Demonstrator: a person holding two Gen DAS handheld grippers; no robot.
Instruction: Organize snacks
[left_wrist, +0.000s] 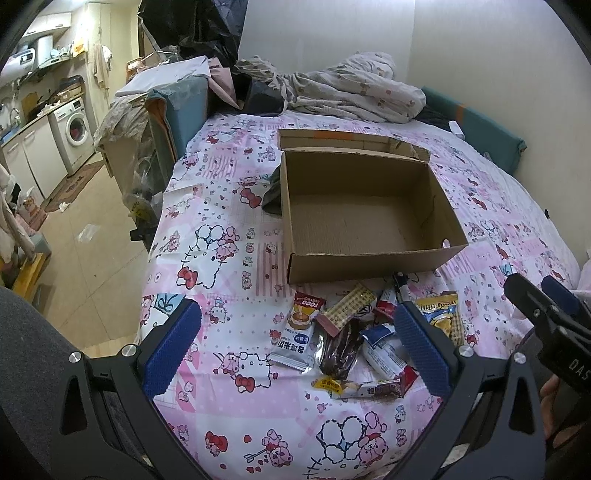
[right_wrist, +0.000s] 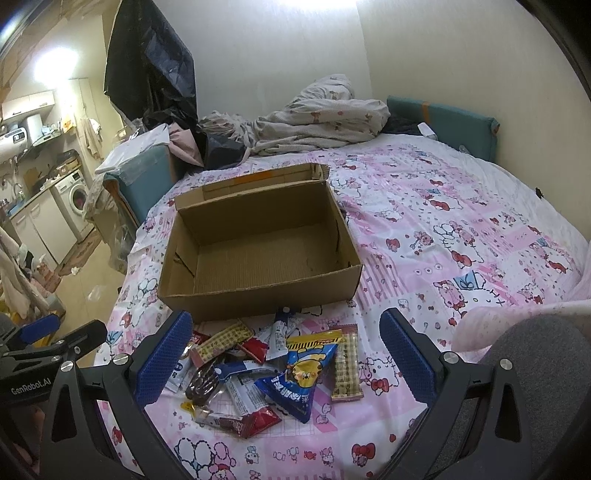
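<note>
Left tongs (left_wrist: 295, 349): wide apart, holding nothing, above the near edge of the snack pile.
Right tongs (right_wrist: 282, 360): wide apart, holding nothing, over the same pile.
Snack packets (right_wrist: 273, 369): loose heap on the bed's pink cartoon-print sheet (right_wrist: 443, 229), just in front of the box.
Cardboard box (right_wrist: 258, 236): open, nothing inside, beyond the pile.
Crumpled quilt (right_wrist: 317, 114): far end of the bed, by the wall.
</note>
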